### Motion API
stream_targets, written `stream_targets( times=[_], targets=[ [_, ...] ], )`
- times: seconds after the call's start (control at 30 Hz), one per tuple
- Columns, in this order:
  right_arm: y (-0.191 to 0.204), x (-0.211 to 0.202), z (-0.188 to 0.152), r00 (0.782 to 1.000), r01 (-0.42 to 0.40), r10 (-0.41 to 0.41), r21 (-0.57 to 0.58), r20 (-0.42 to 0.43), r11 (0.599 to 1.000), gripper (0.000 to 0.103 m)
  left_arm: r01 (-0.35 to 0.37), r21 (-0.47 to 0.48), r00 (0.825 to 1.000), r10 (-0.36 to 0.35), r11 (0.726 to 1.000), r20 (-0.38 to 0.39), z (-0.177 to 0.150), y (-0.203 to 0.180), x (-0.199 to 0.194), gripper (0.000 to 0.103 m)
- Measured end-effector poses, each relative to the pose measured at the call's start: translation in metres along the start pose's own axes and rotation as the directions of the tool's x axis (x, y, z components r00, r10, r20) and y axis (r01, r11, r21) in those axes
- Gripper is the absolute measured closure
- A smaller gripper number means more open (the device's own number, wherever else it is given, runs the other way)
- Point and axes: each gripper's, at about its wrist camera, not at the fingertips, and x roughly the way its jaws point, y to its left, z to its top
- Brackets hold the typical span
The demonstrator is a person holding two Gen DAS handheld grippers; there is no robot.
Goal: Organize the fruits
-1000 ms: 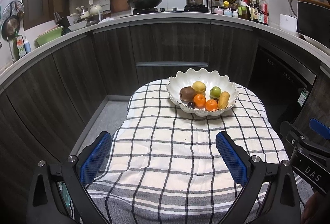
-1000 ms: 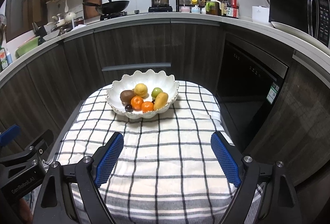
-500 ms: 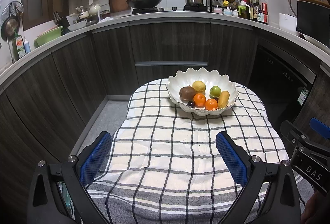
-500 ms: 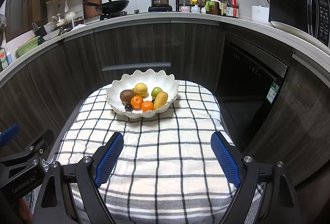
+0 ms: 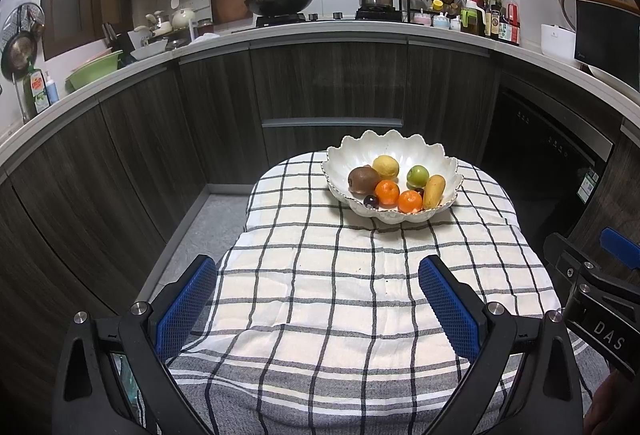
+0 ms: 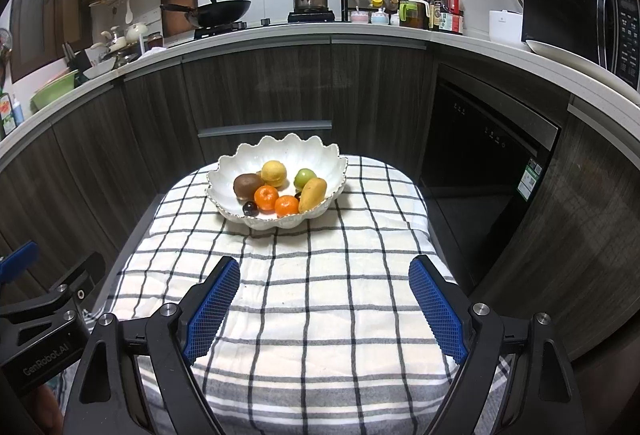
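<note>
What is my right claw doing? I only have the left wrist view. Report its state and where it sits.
Observer: The right claw is open, with nothing between its blue pads. It is over the checked cloth, short of the fruit bowl.
Operator: Name what stands on the counter to its right.
Observer: A black microwave with a keypad on its right edge, and a white plate lying in front of it.

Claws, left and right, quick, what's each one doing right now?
Left claw: open, holding nothing, above the checked cloth.
Right claw: open, holding nothing.
</note>
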Motion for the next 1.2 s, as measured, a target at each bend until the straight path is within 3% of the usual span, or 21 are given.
stream_targets(
  times=[1.2],
  targets=[
    [-0.0004, -0.0002, 0.0001, 1.0, -0.002, 0.002, 0.003, -0.001, 1.0, 0.016, 0.0, 0.002, 1.0, 0.0, 1.0, -0.005, -0.0042, -0.0065, 0.0023, 0.0]
  ],
)
